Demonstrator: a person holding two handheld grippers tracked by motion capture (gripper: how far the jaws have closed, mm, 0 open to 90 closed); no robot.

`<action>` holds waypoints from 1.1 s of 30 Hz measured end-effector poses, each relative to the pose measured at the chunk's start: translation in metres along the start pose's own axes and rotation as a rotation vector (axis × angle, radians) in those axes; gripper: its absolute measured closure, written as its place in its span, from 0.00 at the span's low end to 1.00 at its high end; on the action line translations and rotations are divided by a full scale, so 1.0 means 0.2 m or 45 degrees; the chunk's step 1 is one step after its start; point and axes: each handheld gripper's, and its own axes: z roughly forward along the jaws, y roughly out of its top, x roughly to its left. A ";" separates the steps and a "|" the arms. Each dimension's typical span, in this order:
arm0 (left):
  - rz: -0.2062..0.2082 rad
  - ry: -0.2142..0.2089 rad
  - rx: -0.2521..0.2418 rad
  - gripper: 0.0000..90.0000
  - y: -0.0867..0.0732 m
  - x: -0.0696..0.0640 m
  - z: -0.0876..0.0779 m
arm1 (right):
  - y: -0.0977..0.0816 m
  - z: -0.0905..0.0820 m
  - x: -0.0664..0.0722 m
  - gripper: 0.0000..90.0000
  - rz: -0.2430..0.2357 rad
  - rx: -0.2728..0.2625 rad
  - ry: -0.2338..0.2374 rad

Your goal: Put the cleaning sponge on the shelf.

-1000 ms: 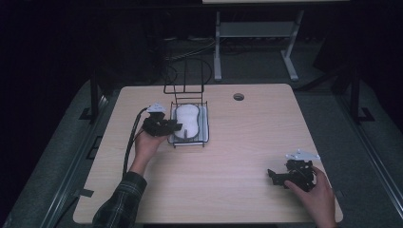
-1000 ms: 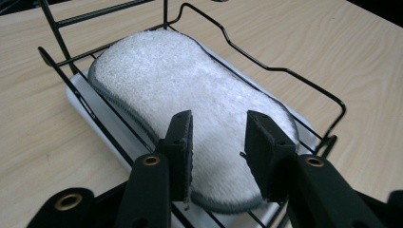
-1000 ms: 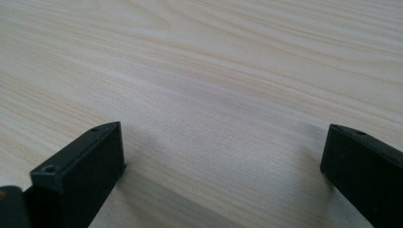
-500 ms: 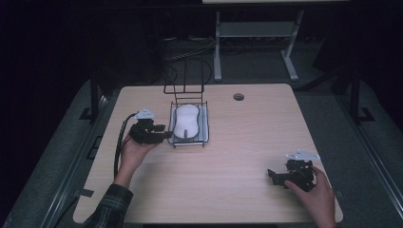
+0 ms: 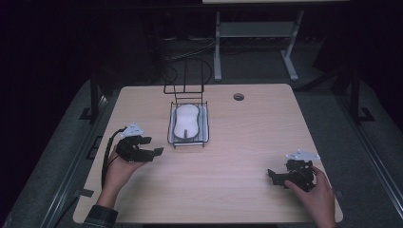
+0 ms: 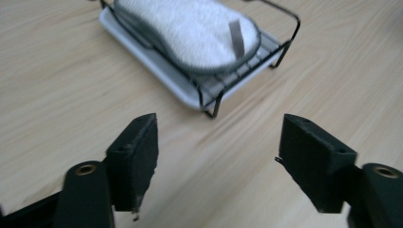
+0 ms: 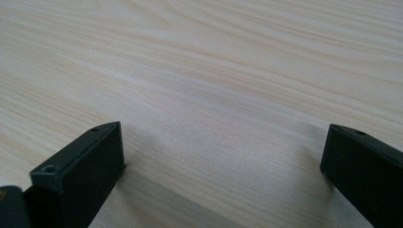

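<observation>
The left gripper (image 5: pixel 153 152) is hovering over the light wooden surface (image 5: pixel 237 142) at its left side, held in the person's left hand (image 5: pixel 119 166), with its black cable looping down beside the wrist. Its jaws have just been opening and are now standing released, wide apart, with nothing between them but bare wood (the left gripper view is showing this plainly). They are pointing toward the black wire rack (image 5: pixel 189 137), which is standing just beyond the jaws but apart from them.

A white sponge (image 5: pixel 186 121) with a grey edge is lying flat in the rack, on a pale tray (image 6: pixel 142 61) that is sitting under the wires; in the left gripper view the sponge (image 6: pixel 190 28) is showing a small grey tab on its top. The rack is sitting left of the surface's middle, toward the far edge, with its tall wire back rising on the far side.

The right gripper (image 5: pixel 272 175) is resting near the surface's right front corner, in the person's right hand (image 5: pixel 313 192), well apart from the rack. Its jaws are also standing released, spread wide over bare wood grain. A small round grommet (image 5: pixel 238 97) is sitting in the surface near the far edge.
</observation>
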 end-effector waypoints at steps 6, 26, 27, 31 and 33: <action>0.006 0.058 0.040 0.25 -0.12 -0.03 -0.07 | 0.00 0.00 0.00 0.00 0.000 0.000 0.000; 0.048 0.130 0.216 0.17 -0.39 -0.12 -0.06 | 0.00 0.00 0.00 0.00 0.002 0.001 0.000; 0.048 0.128 0.217 0.17 -0.39 -0.12 -0.05 | 0.00 0.00 0.00 0.00 0.002 0.001 0.000; 0.060 0.129 0.233 0.16 -0.40 -0.13 -0.04 | 0.00 0.00 0.00 0.00 0.003 0.001 0.000; 0.061 0.124 0.231 0.15 -0.41 -0.13 -0.03 | 0.00 0.00 0.00 0.00 0.003 0.001 0.000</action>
